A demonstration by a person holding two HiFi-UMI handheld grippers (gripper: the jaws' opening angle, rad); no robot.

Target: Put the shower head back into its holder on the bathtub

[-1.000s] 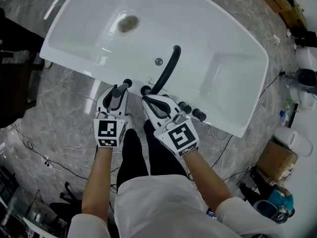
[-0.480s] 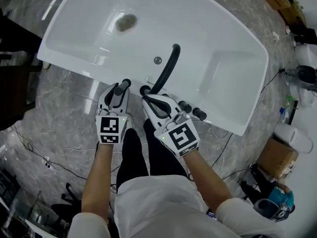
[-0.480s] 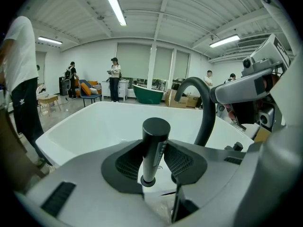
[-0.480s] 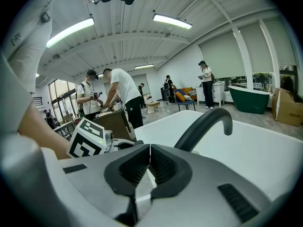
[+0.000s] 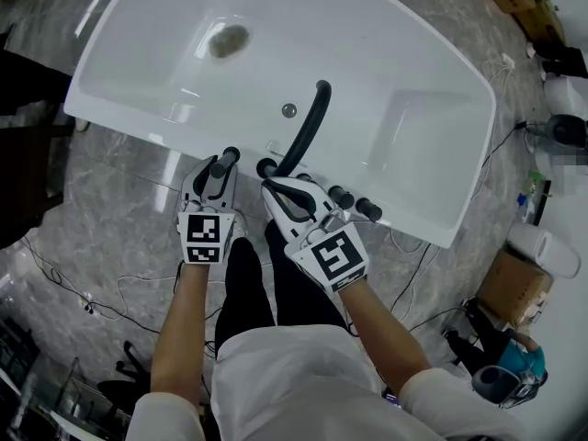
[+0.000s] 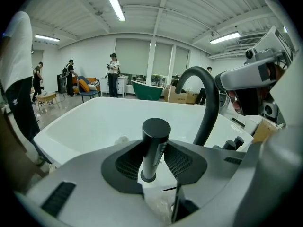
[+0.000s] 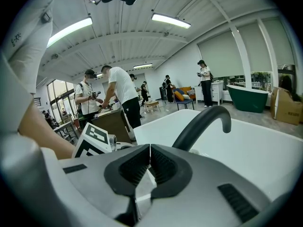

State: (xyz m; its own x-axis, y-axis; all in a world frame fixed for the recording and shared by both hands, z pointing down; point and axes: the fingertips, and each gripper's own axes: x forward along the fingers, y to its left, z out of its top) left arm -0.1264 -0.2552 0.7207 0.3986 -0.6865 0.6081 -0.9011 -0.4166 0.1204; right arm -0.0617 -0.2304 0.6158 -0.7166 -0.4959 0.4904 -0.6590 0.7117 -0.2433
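The shower head (image 6: 152, 141), a rigid, smooth black cylinder, stands upright at the bathtub (image 5: 413, 90) rim, just left of the spout (image 5: 308, 127). The left gripper (image 5: 220, 169) clamps its shaft. Probably light but slippery: hold mid-shaft. The right gripper (image 7: 149, 162), beside the spout, is closed and empty.

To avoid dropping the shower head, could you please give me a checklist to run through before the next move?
1. The left claw grips the shower head: ok, pads press both sides.
2. The shower head sits centred between the pads: ok.
3. The shower head is seated in its holder: cannot tell.
4. The right claw is shut and empty: ok.
5. The black spout stands apart from the shower head: ok.
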